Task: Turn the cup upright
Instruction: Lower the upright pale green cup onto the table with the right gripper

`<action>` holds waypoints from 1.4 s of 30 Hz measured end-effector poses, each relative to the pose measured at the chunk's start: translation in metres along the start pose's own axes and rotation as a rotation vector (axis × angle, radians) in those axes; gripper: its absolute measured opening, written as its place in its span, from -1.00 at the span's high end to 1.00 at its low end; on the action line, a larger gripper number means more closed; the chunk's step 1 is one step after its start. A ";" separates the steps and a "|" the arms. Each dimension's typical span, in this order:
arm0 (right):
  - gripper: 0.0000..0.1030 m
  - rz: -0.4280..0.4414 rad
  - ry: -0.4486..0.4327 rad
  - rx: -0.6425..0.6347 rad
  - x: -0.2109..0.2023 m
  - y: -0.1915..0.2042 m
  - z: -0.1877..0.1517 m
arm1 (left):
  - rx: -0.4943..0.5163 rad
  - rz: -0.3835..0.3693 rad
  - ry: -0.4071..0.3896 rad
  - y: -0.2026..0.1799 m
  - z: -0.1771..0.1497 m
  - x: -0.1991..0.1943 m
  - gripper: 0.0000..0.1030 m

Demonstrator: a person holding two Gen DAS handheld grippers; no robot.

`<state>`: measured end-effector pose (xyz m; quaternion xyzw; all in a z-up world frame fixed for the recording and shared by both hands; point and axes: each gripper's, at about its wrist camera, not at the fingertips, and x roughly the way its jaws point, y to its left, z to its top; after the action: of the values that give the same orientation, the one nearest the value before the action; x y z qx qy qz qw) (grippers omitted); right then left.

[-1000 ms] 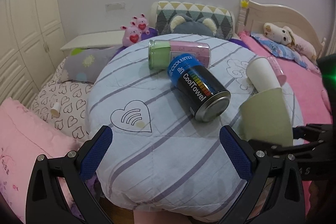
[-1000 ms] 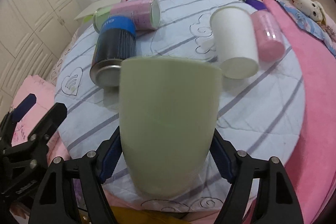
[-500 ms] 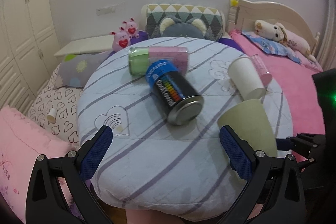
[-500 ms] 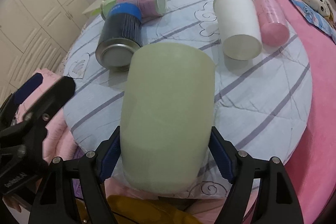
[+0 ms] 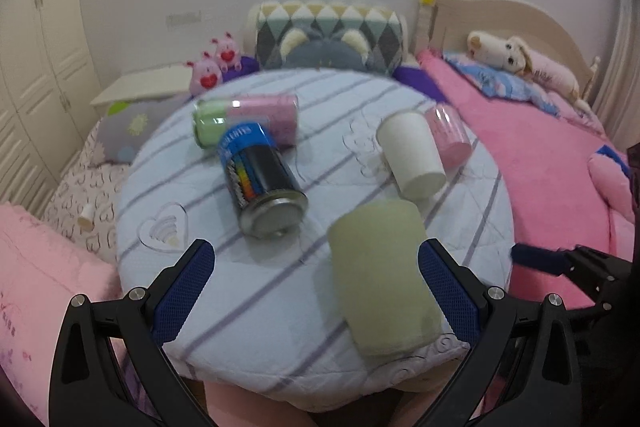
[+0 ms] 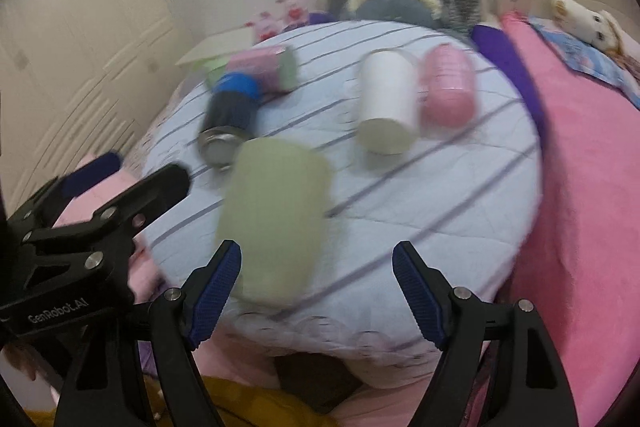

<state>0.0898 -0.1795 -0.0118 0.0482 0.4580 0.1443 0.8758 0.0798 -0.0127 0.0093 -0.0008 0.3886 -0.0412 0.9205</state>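
A pale green cup (image 5: 382, 277) stands on the round striped cushion (image 5: 248, 307) near its front edge, wide end down and a little tilted; it also shows, blurred, in the right wrist view (image 6: 274, 219). My right gripper (image 6: 318, 293) is open and empty, just behind and to the right of the cup. My left gripper (image 5: 316, 293) is open and empty, with the cup between its fingers near the right finger (image 5: 448, 291). Neither gripper touches the cup.
A black and blue can (image 5: 260, 183), a pink and green canister (image 5: 244, 121), a white paper cup (image 5: 412, 155) and a pink cup (image 5: 448, 135) lie on their sides further back. A pink bed (image 5: 540, 155) is at the right, wardrobes (image 5: 36, 67) at the left.
My right gripper has opened and let go of the green cup, then pulled back. The cup now rests on the cushion. My left gripper has shifted right, toward the cup.
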 end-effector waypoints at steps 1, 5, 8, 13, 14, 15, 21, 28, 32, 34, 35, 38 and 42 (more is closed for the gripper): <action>-0.55 -0.017 0.000 0.014 0.001 -0.007 0.000 | 0.001 -0.008 0.019 -0.005 0.001 0.004 -1.00; -0.55 -0.028 0.004 0.077 0.004 -0.036 0.001 | 0.009 0.013 0.040 -0.017 0.003 0.011 -1.00; -0.55 -0.018 -0.011 0.120 0.002 -0.051 0.002 | 0.033 0.018 0.058 -0.029 0.004 0.018 -1.00; -0.55 -0.007 -0.051 0.184 -0.003 -0.073 0.005 | 0.058 0.026 0.103 -0.046 0.008 0.036 -1.00; -0.55 -0.001 -0.057 0.189 -0.002 -0.077 0.007 | 0.057 0.030 0.112 -0.048 0.009 0.039 -1.00; -0.55 -0.003 -0.057 0.195 0.000 -0.081 0.009 | 0.054 0.032 0.119 -0.049 0.009 0.042 -1.00; -0.55 0.024 -0.038 0.228 0.017 -0.097 0.013 | 0.030 0.049 0.162 -0.050 0.014 0.061 -1.00; -0.55 0.027 -0.008 0.179 0.035 -0.095 0.023 | -0.017 0.069 0.203 -0.043 0.015 0.075 -1.00; -0.55 0.023 0.022 0.160 0.046 -0.092 0.025 | -0.012 0.080 0.211 -0.044 0.015 0.079 -0.97; -0.55 0.013 0.036 0.150 0.051 -0.091 0.026 | -0.017 0.058 0.211 -0.044 0.014 0.081 -0.83; -0.55 0.011 0.042 0.149 0.053 -0.091 0.026 | -0.024 0.030 0.219 -0.043 0.014 0.082 -0.68; -0.55 0.012 0.059 0.156 0.057 -0.093 0.027 | -0.022 0.012 0.226 -0.044 0.014 0.082 -0.61; -0.55 0.011 0.065 0.157 0.058 -0.094 0.027 | -0.028 0.008 0.222 -0.043 0.015 0.079 -0.61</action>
<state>0.1628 -0.2501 -0.0623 0.1145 0.4959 0.1143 0.8532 0.1420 -0.0622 -0.0348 -0.0074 0.4889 -0.0318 0.8717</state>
